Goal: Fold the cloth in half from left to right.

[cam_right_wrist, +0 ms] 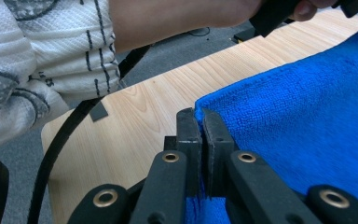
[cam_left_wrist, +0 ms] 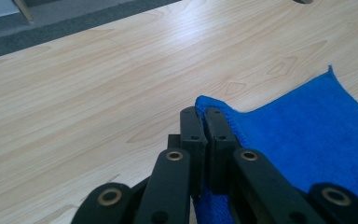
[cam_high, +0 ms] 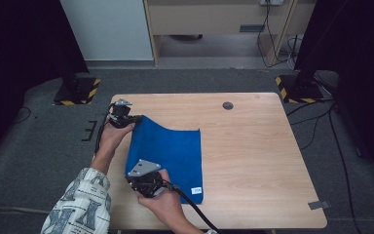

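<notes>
Lying left of centre on the pale wood counter [cam_high: 253, 146], blue cloth [cam_high: 168, 151]; left hand-held gripper [cam_high: 135, 118] and right hand-held gripper [cam_high: 132, 179] each clamped on a corner. Grey carpet [cam_high: 39, 146] around.

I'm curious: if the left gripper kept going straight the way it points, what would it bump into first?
Probably nothing soon. The left gripper, shut on the blue towel, points over bare table; the way looks free, though depth is unclear.

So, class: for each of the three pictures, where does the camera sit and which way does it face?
High view: above the person's side, facing forward and down on the table; forearms, both grippers.
Left gripper view: along its shut jaws at the blue cloth.
Right gripper view: along its jaws at cloth; patterned sleeve beyond.
All share the cloth.
</notes>
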Demonstrator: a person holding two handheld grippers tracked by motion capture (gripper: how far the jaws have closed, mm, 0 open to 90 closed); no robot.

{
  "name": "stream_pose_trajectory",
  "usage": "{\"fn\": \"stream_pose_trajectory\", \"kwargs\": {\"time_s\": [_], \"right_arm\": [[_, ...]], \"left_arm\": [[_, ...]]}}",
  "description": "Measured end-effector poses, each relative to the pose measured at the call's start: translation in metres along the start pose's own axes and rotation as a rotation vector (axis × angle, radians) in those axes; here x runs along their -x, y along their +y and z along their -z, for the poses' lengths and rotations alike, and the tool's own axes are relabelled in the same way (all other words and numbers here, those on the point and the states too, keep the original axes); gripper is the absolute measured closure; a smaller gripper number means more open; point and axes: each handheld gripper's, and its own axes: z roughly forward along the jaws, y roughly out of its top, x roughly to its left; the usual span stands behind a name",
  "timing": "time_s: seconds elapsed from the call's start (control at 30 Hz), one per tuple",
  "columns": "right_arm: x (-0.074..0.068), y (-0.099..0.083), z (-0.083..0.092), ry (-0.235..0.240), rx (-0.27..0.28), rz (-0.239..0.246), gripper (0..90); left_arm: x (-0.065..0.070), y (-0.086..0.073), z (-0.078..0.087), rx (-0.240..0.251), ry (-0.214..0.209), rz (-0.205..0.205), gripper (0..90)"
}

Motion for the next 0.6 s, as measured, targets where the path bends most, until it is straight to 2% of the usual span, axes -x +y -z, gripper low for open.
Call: {"fn": "stream_pose_trajectory", "kwargs": {"time_s": [0.33, 0.6], "right_arm": [[0.029, -0.043, 0.032, -0.04, -0.03, -0.063, 87.7], [0.04, -0.063, 0.054, -0.063, -0.044, -0.077, 87.6]], "left_arm": [[0.037, 0.006, -0.039, -0.043, -0.028, -0.023, 87.6], [0.064, 0.011, -0.062, -0.053, -0.059, -0.027, 87.4]]}}
